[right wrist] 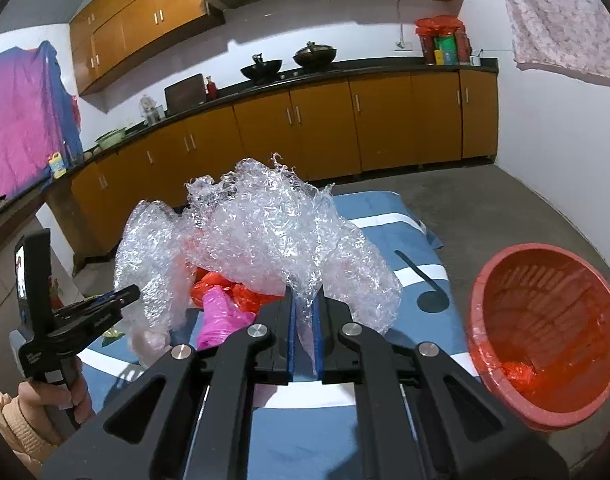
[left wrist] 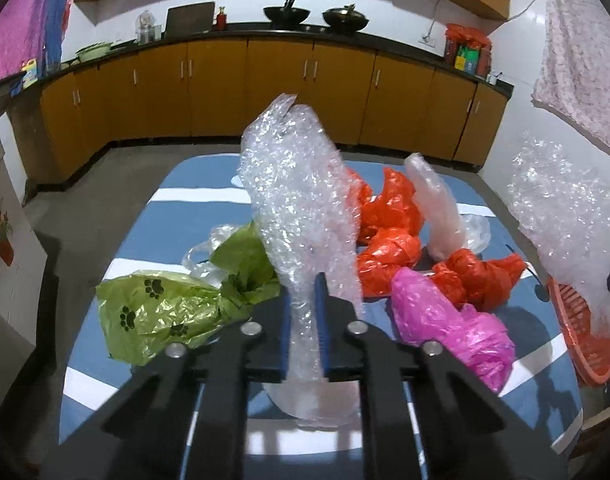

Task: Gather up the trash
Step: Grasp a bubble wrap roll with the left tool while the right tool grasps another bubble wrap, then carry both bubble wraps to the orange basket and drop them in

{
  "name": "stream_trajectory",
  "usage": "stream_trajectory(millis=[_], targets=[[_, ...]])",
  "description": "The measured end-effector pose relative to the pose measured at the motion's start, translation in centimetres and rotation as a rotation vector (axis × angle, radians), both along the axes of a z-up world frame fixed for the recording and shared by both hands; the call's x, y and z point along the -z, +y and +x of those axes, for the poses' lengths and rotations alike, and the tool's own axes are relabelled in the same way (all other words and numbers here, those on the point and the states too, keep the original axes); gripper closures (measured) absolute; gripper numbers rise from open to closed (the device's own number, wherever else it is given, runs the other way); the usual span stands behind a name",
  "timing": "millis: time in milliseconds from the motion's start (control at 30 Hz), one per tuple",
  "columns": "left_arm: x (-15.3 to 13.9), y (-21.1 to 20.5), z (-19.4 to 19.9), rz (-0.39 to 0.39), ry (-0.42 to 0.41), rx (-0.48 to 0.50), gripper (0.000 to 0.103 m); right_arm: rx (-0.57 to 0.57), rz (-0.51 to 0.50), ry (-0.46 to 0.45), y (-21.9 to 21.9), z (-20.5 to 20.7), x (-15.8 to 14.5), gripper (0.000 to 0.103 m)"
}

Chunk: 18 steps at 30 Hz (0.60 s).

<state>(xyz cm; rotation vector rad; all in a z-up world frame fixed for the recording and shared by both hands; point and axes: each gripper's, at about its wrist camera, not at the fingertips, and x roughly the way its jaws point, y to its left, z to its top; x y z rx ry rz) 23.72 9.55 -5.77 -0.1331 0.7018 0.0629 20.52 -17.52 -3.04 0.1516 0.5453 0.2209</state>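
Bubble wrap (right wrist: 265,236) pinched in both the left gripper (left wrist: 305,304) and right gripper (right wrist: 307,312), above the table (left wrist: 177,196), could snag the bags (left wrist: 389,216) or overhang the bin (right wrist: 545,344).

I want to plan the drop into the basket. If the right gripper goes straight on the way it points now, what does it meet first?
Probably not the basket, which sits off to its right. The right gripper, shut on bubble wrap, points at the bag pile on the table; depth is unclear.
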Motion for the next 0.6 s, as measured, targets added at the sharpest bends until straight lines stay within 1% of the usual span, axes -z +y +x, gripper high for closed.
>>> stream_trajectory(millis=[133, 333, 600], targets=[[-1.2, -0.7, -0.9, 0.006, -0.039, 0.022, 0.095, 0.016, 0.005, -0.004, -0.6, -0.4, 0.0, 0.096], [-3.4, -1.2, -2.4, 0.014, -0.095, 0.046, 0.096, 0.036, 0.011, -0.017, -1.5, -1.2, -0.4, 0.096], [-6.3, -2.9, -4.4, 0.009, -0.162, 0.109, 0.096, 0.089, 0.020, -0.034, -3.3, -2.2, -0.9, 0.096]])
